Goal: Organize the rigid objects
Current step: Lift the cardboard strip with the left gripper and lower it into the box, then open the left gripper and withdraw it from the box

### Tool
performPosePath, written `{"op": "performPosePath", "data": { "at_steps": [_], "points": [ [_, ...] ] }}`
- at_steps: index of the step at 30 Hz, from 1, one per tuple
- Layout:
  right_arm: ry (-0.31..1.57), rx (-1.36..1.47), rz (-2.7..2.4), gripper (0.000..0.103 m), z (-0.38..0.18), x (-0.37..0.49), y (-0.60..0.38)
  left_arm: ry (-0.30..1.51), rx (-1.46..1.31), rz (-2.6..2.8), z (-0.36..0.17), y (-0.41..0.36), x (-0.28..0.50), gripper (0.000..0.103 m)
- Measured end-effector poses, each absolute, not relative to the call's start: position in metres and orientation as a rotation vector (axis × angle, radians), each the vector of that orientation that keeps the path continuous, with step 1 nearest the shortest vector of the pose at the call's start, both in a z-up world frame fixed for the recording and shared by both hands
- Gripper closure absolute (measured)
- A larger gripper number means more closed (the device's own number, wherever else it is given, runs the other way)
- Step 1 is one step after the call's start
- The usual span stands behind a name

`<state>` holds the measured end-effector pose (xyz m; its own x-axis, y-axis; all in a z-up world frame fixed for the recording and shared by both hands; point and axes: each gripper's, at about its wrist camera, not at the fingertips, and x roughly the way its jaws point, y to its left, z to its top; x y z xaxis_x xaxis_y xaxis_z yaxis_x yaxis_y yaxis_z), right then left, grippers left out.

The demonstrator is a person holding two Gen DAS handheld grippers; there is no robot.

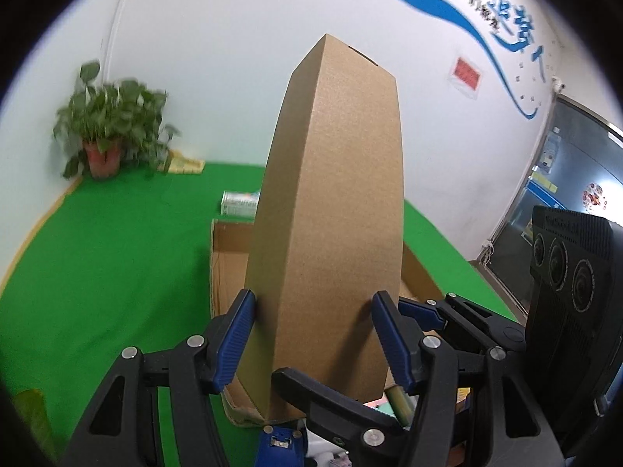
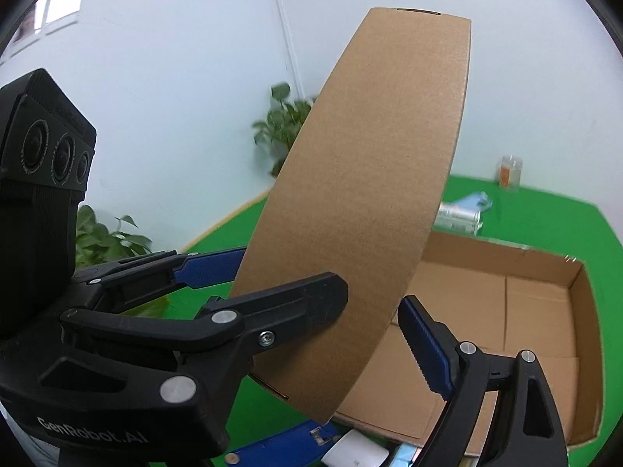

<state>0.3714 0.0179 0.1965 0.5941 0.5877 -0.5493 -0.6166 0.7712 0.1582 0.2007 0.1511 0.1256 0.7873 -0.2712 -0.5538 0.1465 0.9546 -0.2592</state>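
A tall closed cardboard box [image 1: 331,210] stands upright in the air between both grippers. My left gripper [image 1: 313,342] is shut on the box near its lower end, blue pads [image 1: 233,342] pressed on both sides. In the right wrist view the same box [image 2: 362,202] tilts to the right. My right gripper [image 2: 373,334] spans its lower edge, fingers [image 2: 424,350] touching or nearly touching the box. An open shallow cardboard tray [image 2: 506,311] lies on the green table [image 1: 117,253] below; it also shows in the left wrist view [image 1: 226,249].
A potted plant [image 1: 105,132] stands at the back left corner. A small silver pack [image 1: 239,202] lies behind the tray, beside a blue cloth [image 2: 475,200] and a clear jar [image 2: 510,171]. Small items [image 2: 358,451] lie at the tray's near edge.
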Motion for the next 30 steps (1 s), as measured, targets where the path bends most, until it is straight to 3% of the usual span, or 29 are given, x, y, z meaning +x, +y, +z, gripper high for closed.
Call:
{"op": "performPosePath", "data": {
  "at_steps": [12,16,21,23,26,30],
  "points": [
    [0.972,-0.07,0.729,0.015,0.085,0.426,0.042,0.9,-0.352,-0.194,0.022,0.16,0.244,0.043],
    [1.061,-0.074,0.752,0.016,0.062,0.44,0.05,0.936,-0.363,-0.152,0.008,0.163,0.24,0.056],
    [1.091,-0.091,0.762,0.017,0.046,0.443,0.064,0.969,-0.38,-0.119,-0.003,0.168,0.233,0.06],
    [1.109,-0.083,0.747,0.023,0.038,0.441,0.063,0.969,-0.372,-0.107,-0.002,0.17,0.229,0.068],
    [1.129,-0.029,0.726,0.035,0.032,0.442,0.054,0.944,-0.394,-0.135,0.004,0.172,0.22,0.068],
    [1.136,0.017,0.739,0.045,0.033,0.428,0.037,0.898,-0.376,-0.118,0.015,0.178,0.201,0.068]
  ]
}}
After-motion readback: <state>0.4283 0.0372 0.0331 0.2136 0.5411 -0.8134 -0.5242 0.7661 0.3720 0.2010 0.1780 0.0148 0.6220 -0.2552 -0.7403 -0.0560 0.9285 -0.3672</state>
